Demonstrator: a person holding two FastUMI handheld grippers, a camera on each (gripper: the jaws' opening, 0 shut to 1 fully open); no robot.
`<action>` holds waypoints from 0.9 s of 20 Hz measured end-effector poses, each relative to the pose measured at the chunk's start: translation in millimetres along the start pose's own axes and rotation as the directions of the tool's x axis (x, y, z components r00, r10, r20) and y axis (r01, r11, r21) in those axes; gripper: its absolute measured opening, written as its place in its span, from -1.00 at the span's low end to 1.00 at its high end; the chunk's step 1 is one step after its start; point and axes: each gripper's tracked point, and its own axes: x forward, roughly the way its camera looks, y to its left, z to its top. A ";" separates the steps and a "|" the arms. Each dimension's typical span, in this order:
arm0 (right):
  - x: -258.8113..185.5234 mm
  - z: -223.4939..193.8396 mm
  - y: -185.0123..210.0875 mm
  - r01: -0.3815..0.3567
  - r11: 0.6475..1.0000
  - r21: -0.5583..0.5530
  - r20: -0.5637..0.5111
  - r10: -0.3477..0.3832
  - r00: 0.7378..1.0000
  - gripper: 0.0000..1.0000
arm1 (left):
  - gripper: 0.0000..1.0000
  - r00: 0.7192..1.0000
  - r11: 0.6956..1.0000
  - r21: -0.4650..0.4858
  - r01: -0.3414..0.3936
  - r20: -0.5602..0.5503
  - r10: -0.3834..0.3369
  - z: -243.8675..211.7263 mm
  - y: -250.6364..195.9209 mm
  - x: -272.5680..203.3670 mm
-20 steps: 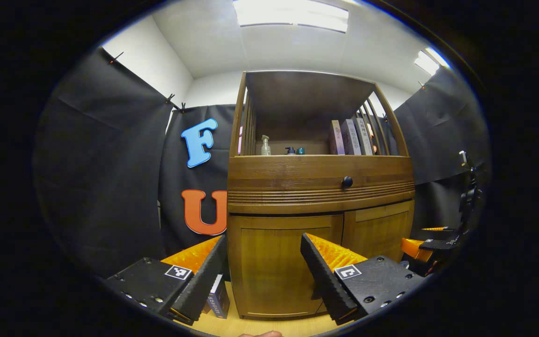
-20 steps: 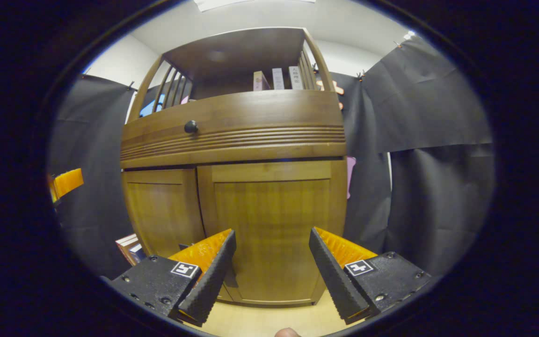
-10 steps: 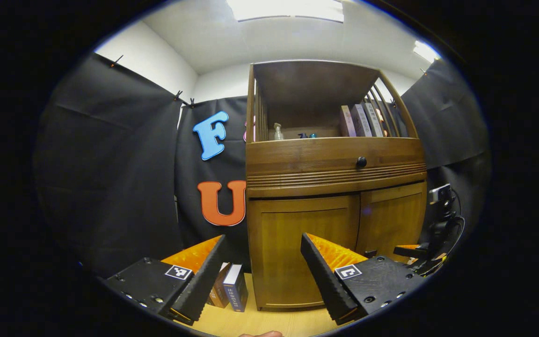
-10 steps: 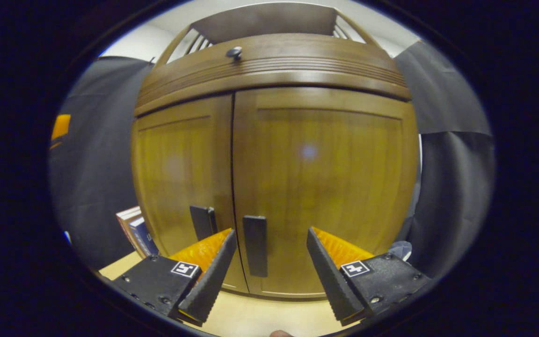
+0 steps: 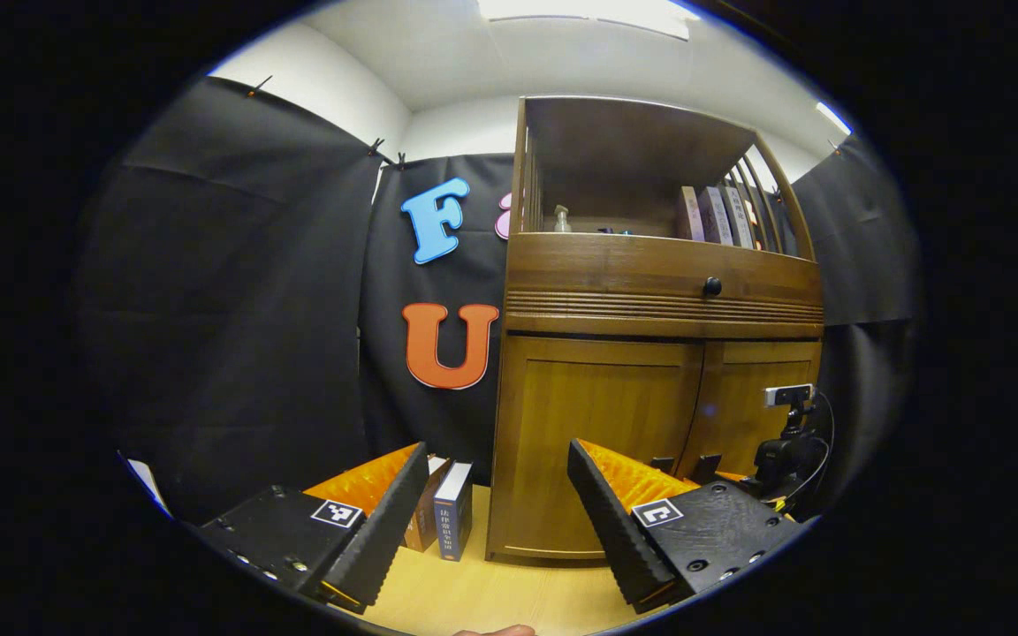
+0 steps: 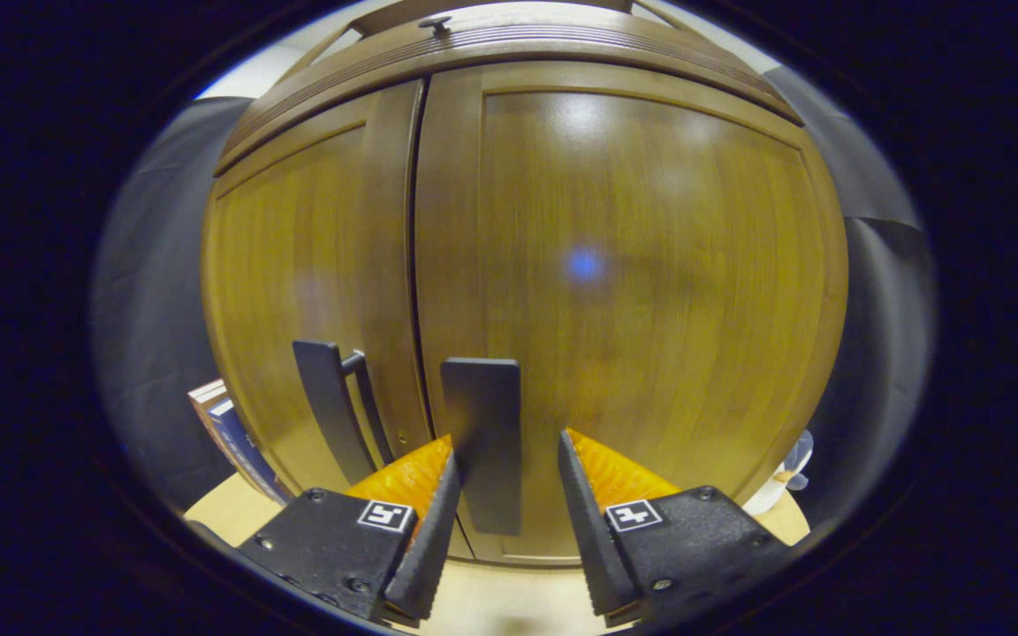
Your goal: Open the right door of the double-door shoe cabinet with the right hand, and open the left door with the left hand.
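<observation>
The double-door shoe cabinet (image 5: 659,353) stands right of centre in the left gripper view, with an open shelf on top, a ribbed drawer front with a round knob (image 5: 712,286) below it, and the two doors at the bottom, both shut. In the right gripper view the right door (image 6: 650,283) takes up the centre and right of the frame, and the left door (image 6: 297,291) sits to its left across a thin vertical seam.

Low in that view, each door carries a flat dark bar handle beside the seam: the right door handle (image 6: 482,433) at lower centre, the left door handle (image 6: 328,402) to its left. A few books (image 5: 443,517) stand on the light wood floor (image 5: 491,601) against the cabinet's left side.

The right gripper (image 6: 502,495) has its fingers apart with the right door handle standing between them; whether either finger touches it I cannot tell. The left gripper (image 5: 496,503) is spread wide on nothing and well back from the cabinet.

The step in hand looks like taking hold of the right handle. To do it well, go in deep enough for the ribbed faces to sit squarely on the bar's two edges, close firmly, then pull along the door's swing toward its hinge side at the right rather than straight back, keeping clear of the neighbouring handle.
</observation>
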 end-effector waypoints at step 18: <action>-64.4 -14.9 -3.9 0.008 1.000 0.003 -0.001 -0.008 1.000 -0.42 | 0.90 0.994 0.994 -0.020 0.107 -0.031 -0.107 -8.7 -20.5 6.0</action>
